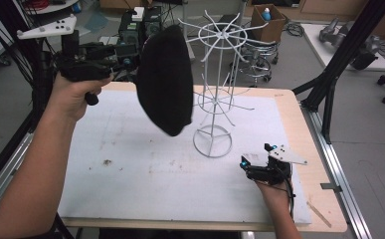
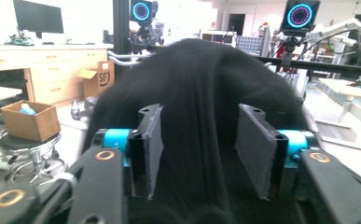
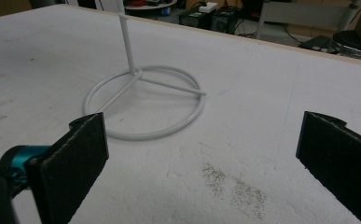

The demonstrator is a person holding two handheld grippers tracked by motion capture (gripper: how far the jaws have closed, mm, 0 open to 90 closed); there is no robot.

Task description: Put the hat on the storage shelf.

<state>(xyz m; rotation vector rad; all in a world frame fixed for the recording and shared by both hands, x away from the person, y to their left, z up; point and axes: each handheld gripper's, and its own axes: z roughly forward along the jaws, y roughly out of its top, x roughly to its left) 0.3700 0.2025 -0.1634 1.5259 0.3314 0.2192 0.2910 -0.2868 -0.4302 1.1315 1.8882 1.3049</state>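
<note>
The left tongs (image 2: 199, 140) stood parted with a black beanie (image 1: 166, 79) between the pads, which did not press on it. The beanie hung just ahead of them, up beside the top spokes of the white wire rack (image 1: 215, 84). The right tongs (image 3: 201, 154) rested wide open and empty on the white surface (image 1: 130, 164), the rack's ring base (image 3: 143, 100) just ahead of them.

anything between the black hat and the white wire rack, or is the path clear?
Nothing visible in between. The black hat hangs at the left gripper, up beside the white wire rack, near its top prongs. The right gripper rests low by the rack's base ring, off to the side.
</note>
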